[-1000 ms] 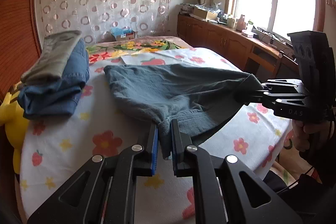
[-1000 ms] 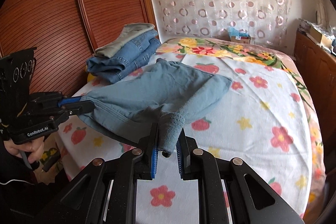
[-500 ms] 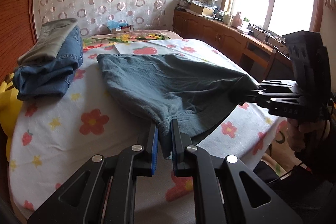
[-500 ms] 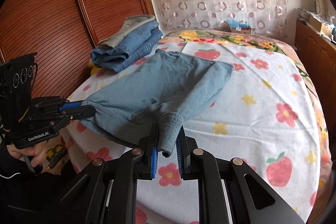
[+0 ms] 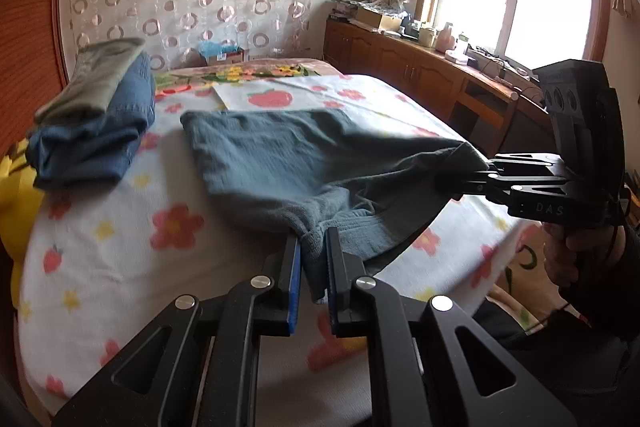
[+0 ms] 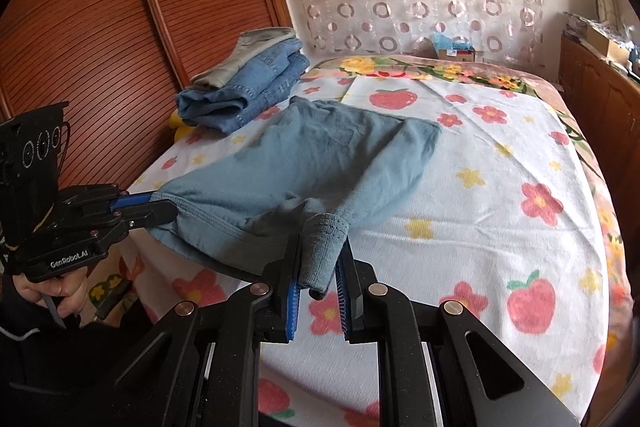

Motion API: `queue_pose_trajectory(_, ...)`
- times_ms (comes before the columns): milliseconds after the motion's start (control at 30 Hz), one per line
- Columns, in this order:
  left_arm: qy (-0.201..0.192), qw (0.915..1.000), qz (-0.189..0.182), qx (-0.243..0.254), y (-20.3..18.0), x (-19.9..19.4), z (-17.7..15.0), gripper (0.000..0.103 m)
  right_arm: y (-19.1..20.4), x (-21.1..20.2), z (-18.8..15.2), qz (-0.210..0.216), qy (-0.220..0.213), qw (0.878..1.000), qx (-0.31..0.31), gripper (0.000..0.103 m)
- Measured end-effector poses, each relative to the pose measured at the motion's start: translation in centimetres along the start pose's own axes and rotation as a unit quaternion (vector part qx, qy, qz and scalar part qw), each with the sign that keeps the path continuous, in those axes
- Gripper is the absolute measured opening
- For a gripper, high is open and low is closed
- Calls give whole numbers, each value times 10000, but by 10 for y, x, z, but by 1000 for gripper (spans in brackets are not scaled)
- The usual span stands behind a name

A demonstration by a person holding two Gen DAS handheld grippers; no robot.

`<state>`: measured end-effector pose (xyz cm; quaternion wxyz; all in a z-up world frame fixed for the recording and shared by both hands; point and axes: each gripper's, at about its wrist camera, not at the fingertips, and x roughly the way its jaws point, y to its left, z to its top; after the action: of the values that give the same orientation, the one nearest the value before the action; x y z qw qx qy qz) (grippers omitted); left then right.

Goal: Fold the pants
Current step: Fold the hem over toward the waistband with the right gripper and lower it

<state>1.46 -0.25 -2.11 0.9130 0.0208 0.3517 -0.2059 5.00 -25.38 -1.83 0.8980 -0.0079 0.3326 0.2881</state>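
Blue-grey pants lie spread across the flowered bed, with their near edge lifted off the sheet. My left gripper is shut on one near corner of the fabric. The right gripper pinches the other corner at the right of the left wrist view. In the right wrist view the pants stretch away from my right gripper, which is shut on a rolled bunch of cloth. There the left gripper holds the waistband edge at the left, with a hand below it.
A stack of folded jeans with a grey garment on top sits at the far left of the bed. A wooden slatted wardrobe stands left, wooden cabinets right. A box rests at the headboard.
Both grippers keep their hold on the pants. The cloth now lies a little flatter and more stretched between them; the views have shifted only slightly.
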Motion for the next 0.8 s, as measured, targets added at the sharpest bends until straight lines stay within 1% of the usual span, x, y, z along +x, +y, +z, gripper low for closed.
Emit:
queue_pose_trajectory(167,-213,9997,99,120,10,9,40,12,-13,8,27,-37,-254,9995,166,16)
queue_pose_trajectory(333,-298,9993,221,55,25,25,74,12,-25,22,52,-99,-435,9986,267,16)
queue_pose_trajectory(433,-270,9993,259,16,34,37,85,12,-33,38,64,-96,-429,9983,387,16)
queue_pose_trajectory(533,-211,9992,325,-77,46,51,95,12,-36,55,72,-204,-388,9984,364,16)
queue_pose_trajectory(733,-39,9987,454,-229,63,77,105,12,-39,84,87,-337,-249,9986,325,16)
queue_pose_trajectory(800,-21,9987,446,-239,66,82,106,12,-39,90,90,-370,-220,9987,273,16)
